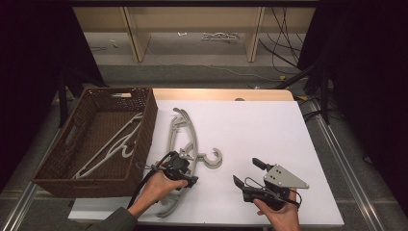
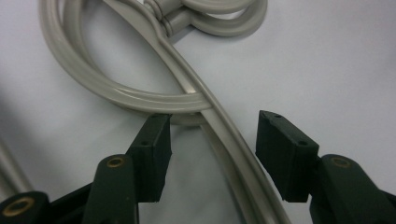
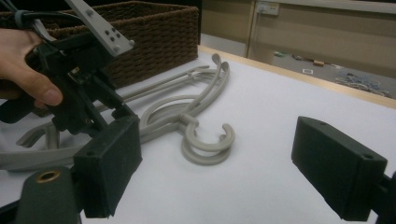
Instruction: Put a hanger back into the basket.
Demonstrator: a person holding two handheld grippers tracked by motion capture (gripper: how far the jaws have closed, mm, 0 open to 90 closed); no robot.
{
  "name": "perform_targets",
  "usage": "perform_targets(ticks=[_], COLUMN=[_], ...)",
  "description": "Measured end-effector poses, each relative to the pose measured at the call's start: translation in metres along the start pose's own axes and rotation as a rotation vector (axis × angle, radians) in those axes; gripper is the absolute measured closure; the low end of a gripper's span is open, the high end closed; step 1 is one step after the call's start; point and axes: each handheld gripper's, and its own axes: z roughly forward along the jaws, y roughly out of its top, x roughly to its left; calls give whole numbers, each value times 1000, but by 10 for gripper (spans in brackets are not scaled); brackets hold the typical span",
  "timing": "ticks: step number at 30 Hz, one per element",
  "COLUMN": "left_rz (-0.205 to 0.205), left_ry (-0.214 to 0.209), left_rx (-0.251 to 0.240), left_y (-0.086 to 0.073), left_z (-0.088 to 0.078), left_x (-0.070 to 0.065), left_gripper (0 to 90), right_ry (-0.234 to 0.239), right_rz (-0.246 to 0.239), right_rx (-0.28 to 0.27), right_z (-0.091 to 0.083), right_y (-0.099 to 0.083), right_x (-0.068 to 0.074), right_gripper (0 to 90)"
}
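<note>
Two grey plastic hangers (image 1: pixel 179 139) lie stacked on the white table top (image 1: pixel 250 125), their hooks (image 1: pixel 211 160) pointing right. My left gripper (image 1: pixel 184 174) is down over their lower arm. In the left gripper view its jaws (image 2: pixel 212 149) straddle one hanger arm (image 2: pixel 219 122), with a gap on each side and the pads not touching it. My right gripper (image 1: pixel 245 171) hovers over bare table to the right, wide open with nothing between its pads (image 3: pixel 112 163). The right gripper view shows the hangers (image 3: pixel 205 140) and the left gripper (image 3: pixel 79 93) beyond.
A brown wicker basket (image 1: pixel 144 120) stands at the table's left with another grey hanger (image 1: pixel 113 144) lying inside. The table's wooden far edge (image 1: pixel 221 94) runs behind, with shelving and cables on the floor beyond. White table stretches to the right of the hooks.
</note>
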Motion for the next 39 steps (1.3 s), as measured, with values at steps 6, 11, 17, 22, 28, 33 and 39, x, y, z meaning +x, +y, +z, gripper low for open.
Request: perform_targets(ticks=[6, 11, 17, 22, 28, 33, 39], left_rz=[-17, -35, -57, -109, -155, -216, -325], left_ry=[-15, -43, -86, -117, -162, -186, -180], left_rx=[47, 56, 67, 69, 32, -7, -81], left_y=[9, 9, 6, 6, 2, -4, -17], left_z=[-2, -3, -4, -8, -26, -39, -61], left_x=[9, 11, 15, 20, 23, 27, 34], left_gripper=[461, 564, 639, 660, 701, 727, 759], right_ry=[-2, 1, 1, -1, 3, 4, -1], right_rz=[-17, 3, 2, 2, -14, 1, -19], right_rx=[-16, 3, 2, -2, -31, 2, -6], right_z=[2, 0, 1, 1, 3, 1, 3], right_y=[0, 0, -1, -1, -1, -1, -1], right_x=[-1, 0, 0, 1, 0, 1, 1], right_gripper=[169, 169, 170, 170, 171, 172, 174])
